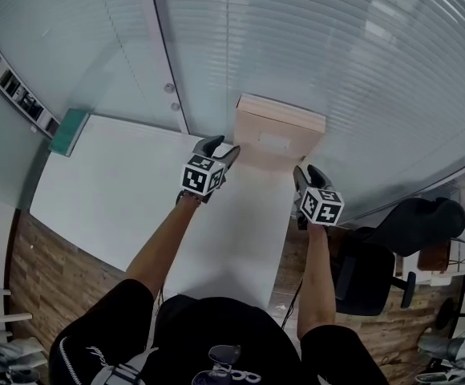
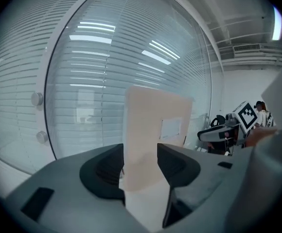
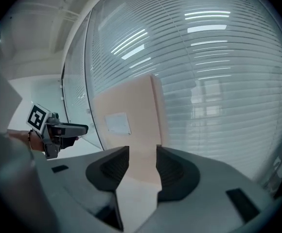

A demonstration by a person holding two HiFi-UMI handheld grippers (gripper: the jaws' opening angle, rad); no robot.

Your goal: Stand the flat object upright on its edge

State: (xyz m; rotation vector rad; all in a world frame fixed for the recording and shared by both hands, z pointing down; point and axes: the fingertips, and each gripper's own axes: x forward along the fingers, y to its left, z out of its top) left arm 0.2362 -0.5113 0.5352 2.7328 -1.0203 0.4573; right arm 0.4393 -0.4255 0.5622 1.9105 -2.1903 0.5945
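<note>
Head view: both arms reach forward, tilted slightly down. The box (image 1: 279, 131) stands upright at the table's (image 1: 120, 183) far edge, by the blinds (image 1: 361, 70). The left gripper (image 1: 219, 148) is near it, the right gripper (image 1: 307, 172) further back.
Left gripper view: jaws apart, empty, box ahead.
Right gripper view: the same.

White matte worktop (image 1: 112, 191). In the head view it has a wide section at left and a narrower strip running up to the glass wall (image 1: 337, 62). On it: a pale peach flat cardboard box (image 1: 276, 131) stands upright on its edge at the far end of the strip, broad face toward the camera, with a white rectangular label (image 1: 274, 143) on that face. A teal flat slab (image 1: 69, 131) sits at the far left corner, right at the edge; can't tell what it is.
</note>
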